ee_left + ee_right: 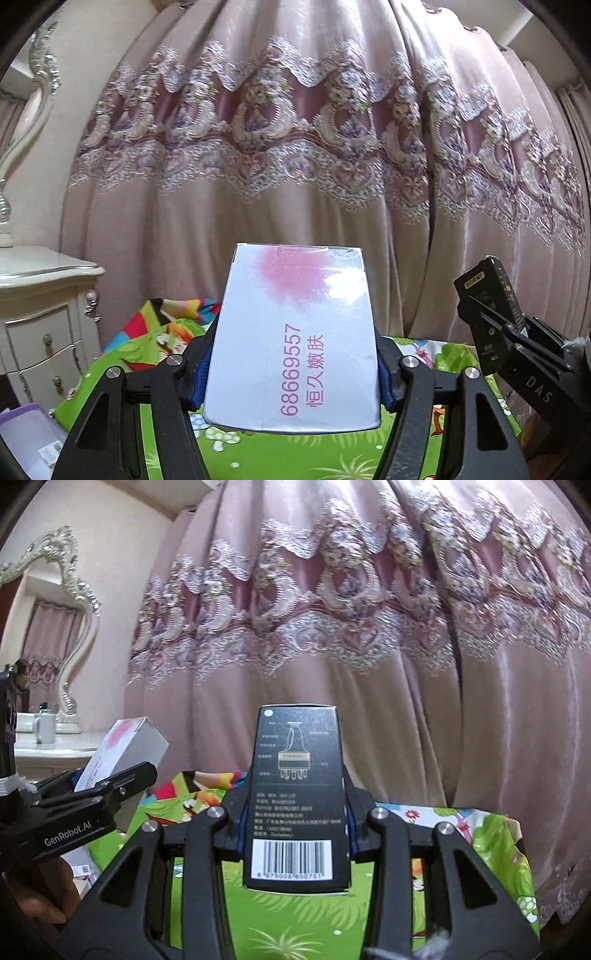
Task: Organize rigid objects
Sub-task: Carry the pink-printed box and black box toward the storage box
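Observation:
My left gripper [291, 373] is shut on a white box [295, 332] with a pink blotch and pink printed characters, its blue pads pressing both long sides. The box is held up level above a cartoon-print cloth [266, 454]. My right gripper [295, 823] is shut on a narrow black box [297, 797] with a barcode and a line drawing. In the left wrist view the right gripper [517, 332] shows at the right edge with the black box [487, 288] in it. In the right wrist view the left gripper [96, 797] holds the white box [125, 749] at the left.
A pink embroidered curtain [295, 147] fills the background close ahead. A cream dressing table [40, 295] with drawers and an ornate mirror [59, 627] stands at the left, a white mug [45, 728] on it. A pale purple box [29, 439] lies at lower left. A hand [44, 897] grips the left tool.

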{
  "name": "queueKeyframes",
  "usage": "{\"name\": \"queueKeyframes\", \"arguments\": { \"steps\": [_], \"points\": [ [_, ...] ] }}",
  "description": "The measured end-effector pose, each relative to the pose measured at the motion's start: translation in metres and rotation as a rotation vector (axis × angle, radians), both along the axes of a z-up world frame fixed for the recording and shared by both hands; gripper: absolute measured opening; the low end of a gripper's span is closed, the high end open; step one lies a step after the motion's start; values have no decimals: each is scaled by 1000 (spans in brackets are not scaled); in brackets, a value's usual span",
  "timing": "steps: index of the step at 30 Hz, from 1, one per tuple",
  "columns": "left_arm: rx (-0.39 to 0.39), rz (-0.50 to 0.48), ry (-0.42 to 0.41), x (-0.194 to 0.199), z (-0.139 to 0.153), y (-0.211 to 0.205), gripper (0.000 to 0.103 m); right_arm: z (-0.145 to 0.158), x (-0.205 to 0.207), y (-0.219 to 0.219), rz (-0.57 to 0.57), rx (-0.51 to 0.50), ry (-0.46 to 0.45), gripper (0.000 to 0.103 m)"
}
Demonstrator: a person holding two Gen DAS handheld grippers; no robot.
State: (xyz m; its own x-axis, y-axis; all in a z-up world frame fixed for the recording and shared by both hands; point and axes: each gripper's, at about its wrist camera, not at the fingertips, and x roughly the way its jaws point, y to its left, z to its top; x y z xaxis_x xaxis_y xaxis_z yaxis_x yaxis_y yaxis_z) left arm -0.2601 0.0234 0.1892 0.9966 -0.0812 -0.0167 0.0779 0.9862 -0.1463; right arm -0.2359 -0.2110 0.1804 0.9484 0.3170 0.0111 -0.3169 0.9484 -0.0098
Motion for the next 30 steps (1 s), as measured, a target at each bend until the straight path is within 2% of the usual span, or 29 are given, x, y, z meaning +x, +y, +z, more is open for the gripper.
{"name": "queueKeyframes", "arguments": {
  "steps": [3, 7, 20, 27, 30],
  "points": [
    [0, 23, 6, -11, -4, 13, 67, 0, -6, 17, 44, -30, -4, 43],
    [-9, 71, 72, -19, -17, 35, 67, -6, -11, 49, 147, -83, 21, 43],
    [-173, 332, 317, -62, -70, 141, 67, -36, -29, 162, 537, -308, 119, 43],
    [-238, 421, 382, -85, -94, 178, 67, -54, -53, 207, 685, -424, 117, 43],
    [-242, 463, 398, -90, -102, 188, 67, -61, -61, 228, 746, -484, 118, 43]
  ]
}}
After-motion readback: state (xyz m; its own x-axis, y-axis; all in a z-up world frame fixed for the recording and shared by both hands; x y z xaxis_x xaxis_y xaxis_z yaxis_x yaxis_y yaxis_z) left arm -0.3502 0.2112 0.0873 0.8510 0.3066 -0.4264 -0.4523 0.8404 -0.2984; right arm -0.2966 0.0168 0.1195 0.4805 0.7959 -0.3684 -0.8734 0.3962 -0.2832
